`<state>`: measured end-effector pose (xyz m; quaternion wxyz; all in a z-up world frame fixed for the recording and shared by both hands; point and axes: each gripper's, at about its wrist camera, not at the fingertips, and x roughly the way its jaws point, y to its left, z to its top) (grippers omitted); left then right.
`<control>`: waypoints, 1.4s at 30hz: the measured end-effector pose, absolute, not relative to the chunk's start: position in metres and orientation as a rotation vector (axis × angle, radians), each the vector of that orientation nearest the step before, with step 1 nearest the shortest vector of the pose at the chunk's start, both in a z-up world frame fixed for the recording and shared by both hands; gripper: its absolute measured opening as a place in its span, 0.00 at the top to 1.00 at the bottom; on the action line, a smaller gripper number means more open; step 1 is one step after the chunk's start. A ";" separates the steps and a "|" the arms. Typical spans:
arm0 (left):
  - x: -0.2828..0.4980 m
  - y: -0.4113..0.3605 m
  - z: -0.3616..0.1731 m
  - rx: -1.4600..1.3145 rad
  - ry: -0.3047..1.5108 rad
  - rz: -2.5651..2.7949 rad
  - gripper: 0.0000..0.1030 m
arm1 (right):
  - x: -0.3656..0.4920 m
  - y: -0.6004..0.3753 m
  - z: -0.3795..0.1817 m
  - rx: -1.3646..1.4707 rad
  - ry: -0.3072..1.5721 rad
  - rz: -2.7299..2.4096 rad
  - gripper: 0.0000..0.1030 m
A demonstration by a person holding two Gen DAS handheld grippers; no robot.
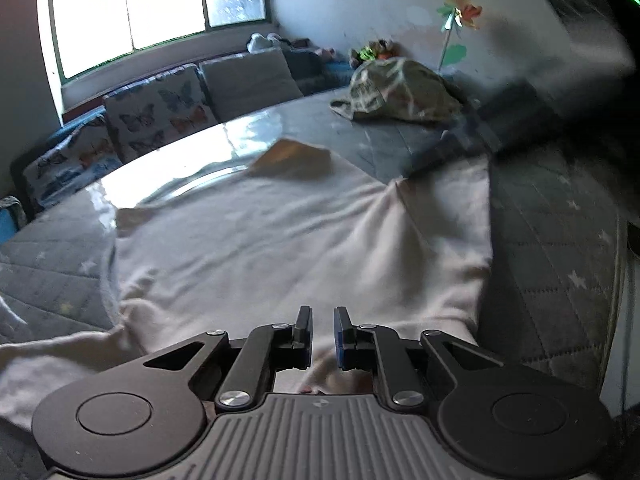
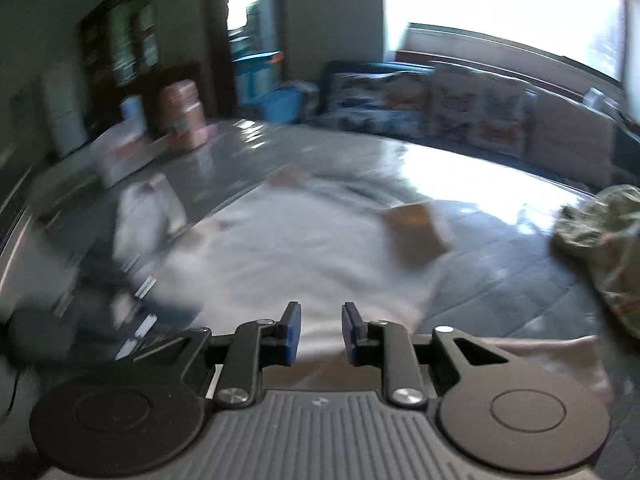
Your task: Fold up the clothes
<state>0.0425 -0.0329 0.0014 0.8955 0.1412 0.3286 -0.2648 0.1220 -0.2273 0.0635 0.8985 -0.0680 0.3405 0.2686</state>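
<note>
A pale pink garment [image 1: 280,240] lies spread on the grey quilted table cover [image 1: 560,260], with a tan patch [image 1: 292,158] at its far end. It also shows in the right wrist view [image 2: 300,248], blurred. My left gripper [image 1: 322,316] hovers over the garment's near edge, jaws a little apart and empty. My right gripper [image 2: 320,312] is over the near edge too, jaws apart and empty. The other gripper shows as a dark blur [image 1: 520,120] at upper right of the left wrist view, its tip touching the cloth.
A crumpled green patterned garment [image 1: 396,92] lies at the far right of the table; it also shows in the right wrist view [image 2: 604,236]. A sofa with butterfly cushions [image 1: 152,116] stands behind the table under a window. Boxes and a pink container [image 2: 182,116] stand at far left.
</note>
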 end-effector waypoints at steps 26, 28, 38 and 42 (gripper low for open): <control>0.064 -0.019 0.014 0.244 0.684 -0.525 0.72 | 0.249 -0.212 0.021 -0.038 0.692 0.602 0.52; 0.072 -0.013 0.020 0.244 0.667 -0.494 0.70 | 0.238 -0.202 0.025 -0.091 0.683 0.650 0.46; 0.137 0.021 0.046 0.281 0.604 -0.246 0.63 | 0.261 -0.221 0.012 -0.061 0.722 0.482 0.49; 0.181 0.035 0.039 0.249 0.634 -0.153 0.63 | 0.278 -0.239 0.002 -0.029 0.745 0.364 0.53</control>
